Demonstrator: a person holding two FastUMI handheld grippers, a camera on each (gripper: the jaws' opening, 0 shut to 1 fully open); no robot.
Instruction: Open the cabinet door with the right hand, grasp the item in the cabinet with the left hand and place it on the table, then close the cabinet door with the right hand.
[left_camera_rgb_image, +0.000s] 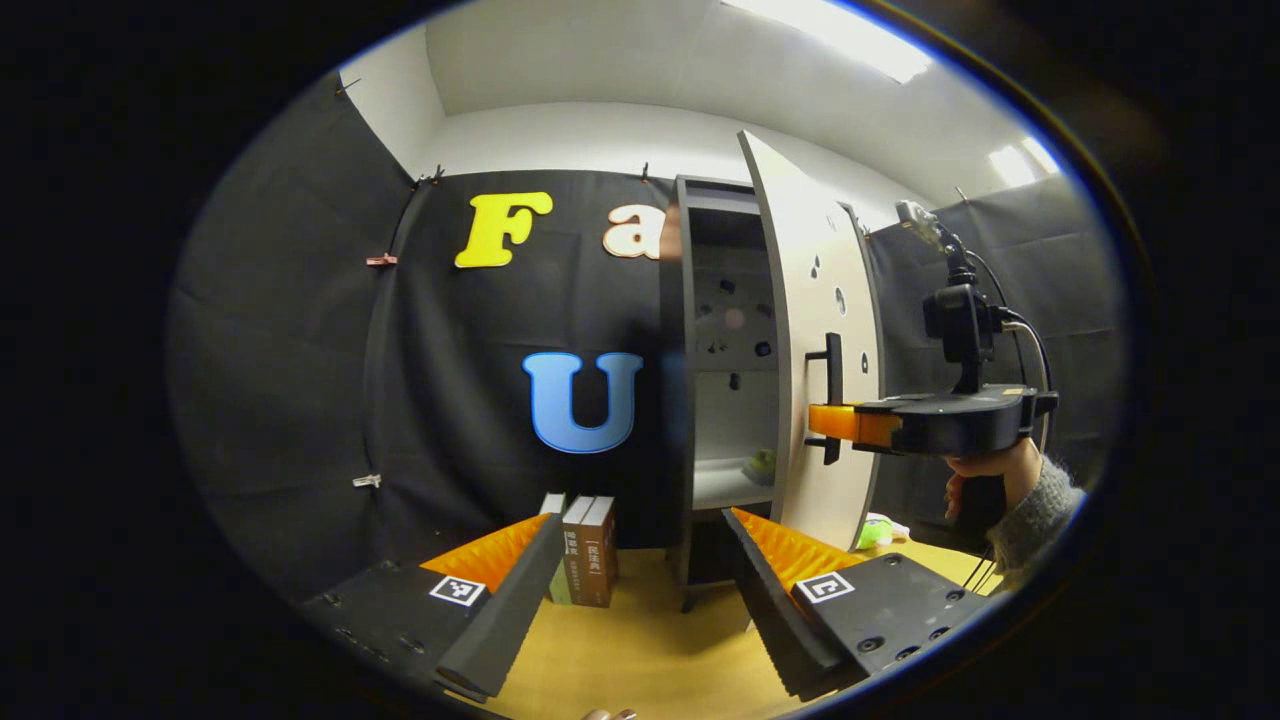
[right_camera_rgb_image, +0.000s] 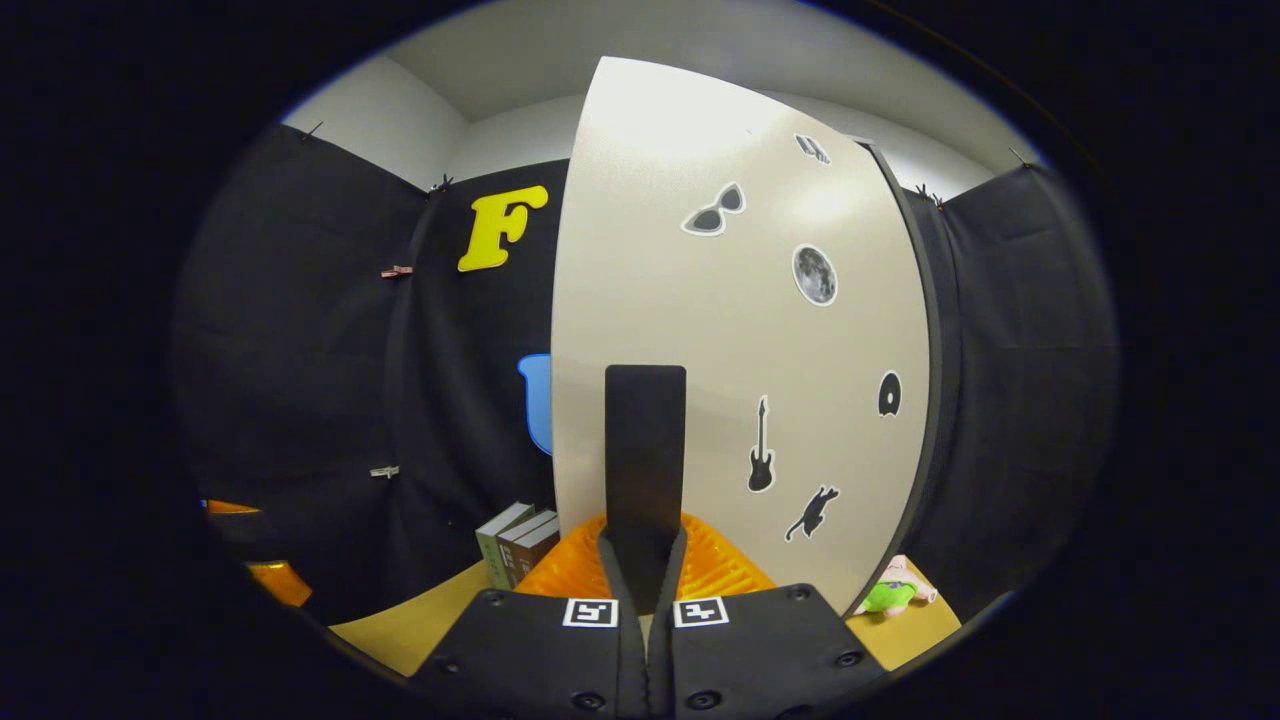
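Left gripper view: my left gripper (left_camera_rgb_image: 632, 590) hangs with its fingers spread wide and nothing between them, above the yellow table (left_camera_rgb_image: 640, 640). Ahead of it stands the cabinet (left_camera_rgb_image: 715, 400), its door (left_camera_rgb_image: 815, 330) swung partly open. A small greenish item (left_camera_rgb_image: 763, 464) lies on the lower shelf, beyond the right finger. I see the right gripper (left_camera_rgb_image: 835, 422) pinching the door handle (left_camera_rgb_image: 830, 395), a hand (left_camera_rgb_image: 985, 470) holding it.

Right gripper view: my right gripper (right_camera_rgb_image: 645, 560) is pressed together on the handle (right_camera_rgb_image: 645, 460); the stickered door face rises directly ahead. Books (right_camera_rgb_image: 520, 540) stand to its left, a plush toy (right_camera_rgb_image: 895, 590) to its right.
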